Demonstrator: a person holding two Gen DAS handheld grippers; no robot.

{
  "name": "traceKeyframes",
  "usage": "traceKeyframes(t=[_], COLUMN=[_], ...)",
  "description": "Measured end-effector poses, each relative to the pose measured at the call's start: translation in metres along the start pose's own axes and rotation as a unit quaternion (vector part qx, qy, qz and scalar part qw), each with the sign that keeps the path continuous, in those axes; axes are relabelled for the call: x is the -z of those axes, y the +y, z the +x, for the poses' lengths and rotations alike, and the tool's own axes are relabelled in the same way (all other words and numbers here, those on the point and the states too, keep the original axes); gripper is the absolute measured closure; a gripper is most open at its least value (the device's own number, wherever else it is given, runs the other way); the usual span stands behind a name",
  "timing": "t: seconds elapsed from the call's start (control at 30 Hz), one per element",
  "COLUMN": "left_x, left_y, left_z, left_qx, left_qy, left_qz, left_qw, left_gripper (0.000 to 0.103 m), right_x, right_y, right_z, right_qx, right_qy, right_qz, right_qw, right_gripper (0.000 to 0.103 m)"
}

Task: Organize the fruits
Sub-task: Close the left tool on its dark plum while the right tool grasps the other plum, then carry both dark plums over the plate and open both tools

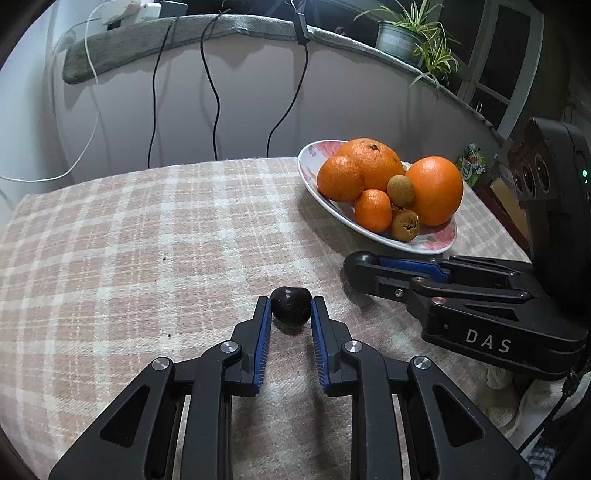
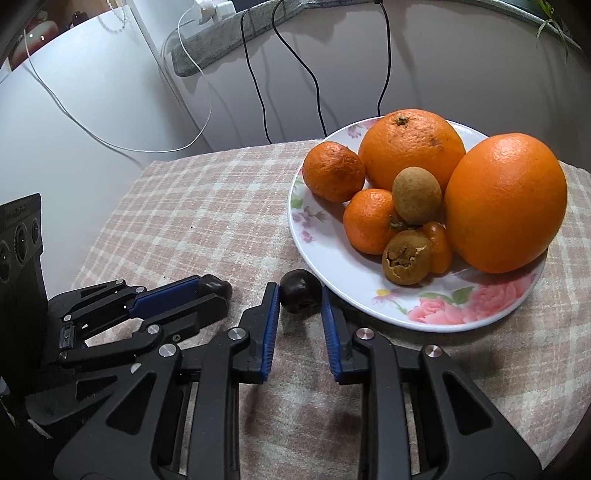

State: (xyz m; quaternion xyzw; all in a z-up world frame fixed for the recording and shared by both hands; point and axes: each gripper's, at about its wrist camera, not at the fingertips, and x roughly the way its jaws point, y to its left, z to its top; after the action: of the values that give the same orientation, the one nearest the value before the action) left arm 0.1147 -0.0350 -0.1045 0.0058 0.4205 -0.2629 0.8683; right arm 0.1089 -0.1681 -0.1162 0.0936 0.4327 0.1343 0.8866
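Note:
A dark cherry (image 1: 290,305) lies on the checked tablecloth between the fingertips of my left gripper (image 1: 290,308); the pads touch or nearly touch its sides. A second dark cherry (image 2: 300,291) sits between the fingertips of my right gripper (image 2: 300,297), right against the rim of the floral plate (image 2: 443,310). The plate (image 1: 432,242) holds two big oranges (image 2: 506,203), two mandarins (image 2: 369,221) and small brown fruits (image 2: 406,262). In the left wrist view the right gripper (image 1: 364,264) lies beside the plate. In the right wrist view the left gripper (image 2: 216,286) holds its cherry.
A checked cloth (image 1: 147,240) covers the table, whose far edge meets a white wall with hanging black cables (image 1: 210,85). A potted spider plant (image 1: 410,33) stands on the sill at back right. A white appliance (image 2: 92,92) stands at left.

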Motion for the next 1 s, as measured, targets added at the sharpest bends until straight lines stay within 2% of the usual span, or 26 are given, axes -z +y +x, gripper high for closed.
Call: traceKeyframes(t=[0.5,1.0], left_x=[-0.011,-0.036], left_y=[-0.007,-0.034], left_z=[-0.018,-0.016], left_qx=[0.001,0.007], left_qy=[-0.028,-0.046], left_qz=[-0.011,0.006], left_qw=[0.9996,0.9989], left_gripper=[0.083,0.083], right_x=[0.004,-0.003], right_y=[-0.009,-0.037], right_z=[-0.038,-0.090], right_qx=[-0.036,-0.049], right_qy=[-0.020,-0.071], right_qz=[0.005,0.013], right_qw=[0.999,0.996], right_gripper=[0.079,0.079])
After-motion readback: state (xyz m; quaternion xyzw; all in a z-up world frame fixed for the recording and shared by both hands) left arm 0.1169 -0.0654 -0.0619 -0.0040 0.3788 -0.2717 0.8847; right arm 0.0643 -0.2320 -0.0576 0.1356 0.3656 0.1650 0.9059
